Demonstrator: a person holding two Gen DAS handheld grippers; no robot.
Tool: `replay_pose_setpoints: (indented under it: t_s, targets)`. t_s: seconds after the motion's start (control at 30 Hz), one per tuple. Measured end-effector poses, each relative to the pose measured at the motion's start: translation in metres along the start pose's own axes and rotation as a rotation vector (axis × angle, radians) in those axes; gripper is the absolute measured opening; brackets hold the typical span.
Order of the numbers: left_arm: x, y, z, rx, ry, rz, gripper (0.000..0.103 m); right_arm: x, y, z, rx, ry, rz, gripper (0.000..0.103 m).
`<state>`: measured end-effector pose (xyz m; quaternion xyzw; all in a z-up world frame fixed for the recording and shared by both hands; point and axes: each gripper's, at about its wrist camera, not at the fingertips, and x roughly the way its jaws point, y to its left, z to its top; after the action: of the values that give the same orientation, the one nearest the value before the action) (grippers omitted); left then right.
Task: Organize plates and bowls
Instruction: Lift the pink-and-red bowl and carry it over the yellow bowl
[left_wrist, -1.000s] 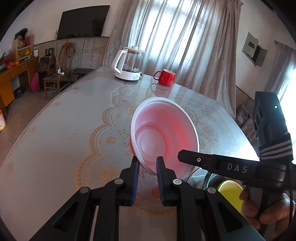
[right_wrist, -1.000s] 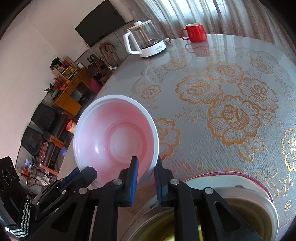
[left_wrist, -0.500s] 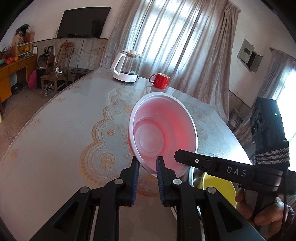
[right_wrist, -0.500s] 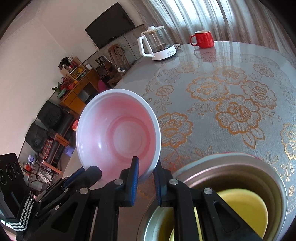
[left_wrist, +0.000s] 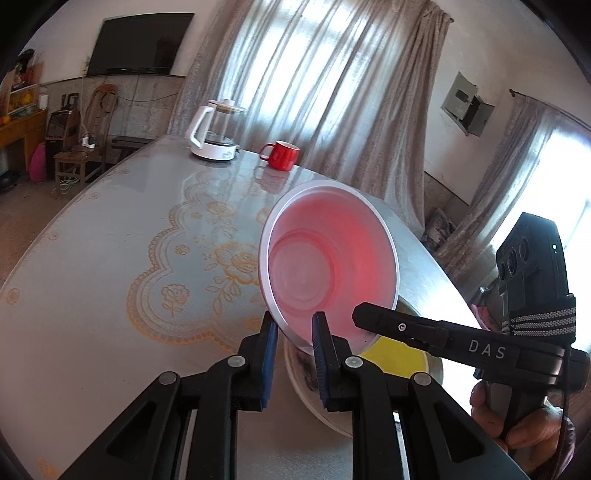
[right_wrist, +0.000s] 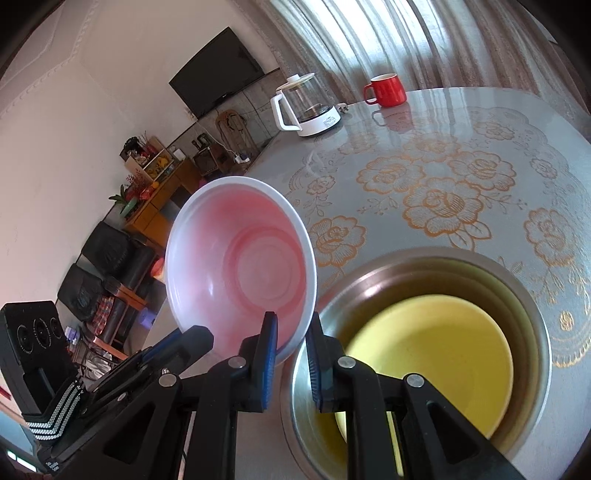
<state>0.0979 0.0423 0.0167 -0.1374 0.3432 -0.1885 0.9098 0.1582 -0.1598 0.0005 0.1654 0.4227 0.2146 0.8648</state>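
Raised and carried further over the nested metal bowl (right_wrist: 424, 280) since the earlier frames: pink bowl (left_wrist: 328, 269), now clear of the tabletop (left_wrist: 110, 258). Held tilted, mouth toward both cameras, probably for lowering onto the yellow bowl (right_wrist: 432, 354) inside. Left tongs (left_wrist: 293, 332) and right tongs (right_wrist: 291, 332) each pinching the near rim from opposite sides, wrists converging low, level.

Both wrist cameras peer close along their jaws, left view from the left, right from the right, sharing the tilted pink plastic bowl (left_wrist: 328, 273) (right_wrist: 240, 269), facing the red ceramic mug (left_wrist: 281, 155) (right_wrist: 386, 89) beyond.
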Motion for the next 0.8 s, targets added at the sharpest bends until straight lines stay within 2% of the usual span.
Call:
replay_pose_setpoints:
  t_s: [0.4,0.7,0.8]
  targets:
    - [0.015,-0.04,-0.018,0.065,0.102,-0.129,0.019,-0.057,-0.029,-0.037,0.051,-0.042,-0.053,0.014]
    - [0.028,-0.056,-0.026,0.073,0.193,-0.176,0.019,-0.072,-0.051,-0.05,0.121,-0.038,-0.061,0.018]
    - [0.03,-0.058,-0.028,0.074,0.206,-0.175,0.019,-0.071,-0.058,-0.052,0.15,-0.024,-0.056,0.026]
